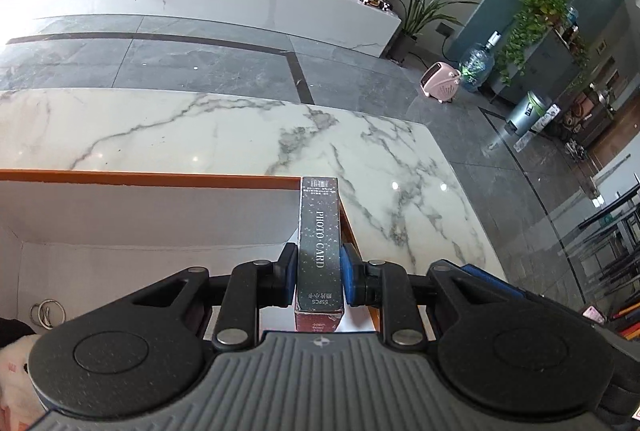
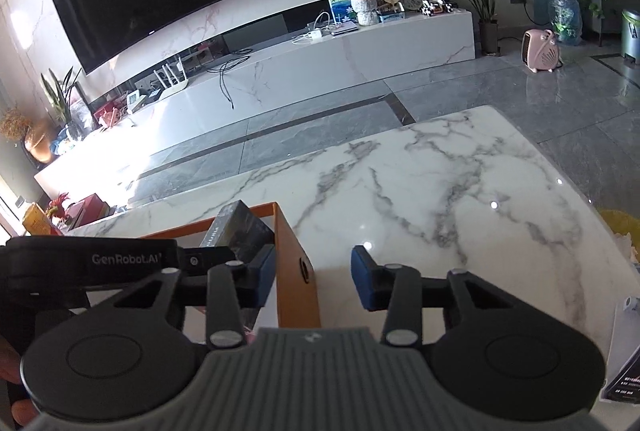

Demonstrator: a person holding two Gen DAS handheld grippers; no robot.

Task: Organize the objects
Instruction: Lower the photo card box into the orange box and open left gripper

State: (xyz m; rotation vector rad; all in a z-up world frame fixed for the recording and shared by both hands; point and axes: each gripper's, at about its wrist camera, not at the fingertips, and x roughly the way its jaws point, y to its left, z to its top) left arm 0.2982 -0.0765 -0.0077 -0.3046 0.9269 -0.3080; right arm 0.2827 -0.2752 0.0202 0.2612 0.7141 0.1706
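Card box (image 1: pixel 320 243) over orange-rimmed box (image 1: pixel 160 178)

Card box (image 1: pixel 320 243) over storage box (image 1: pixel 160 178) corner, on table (image 1: pixel 400 159).
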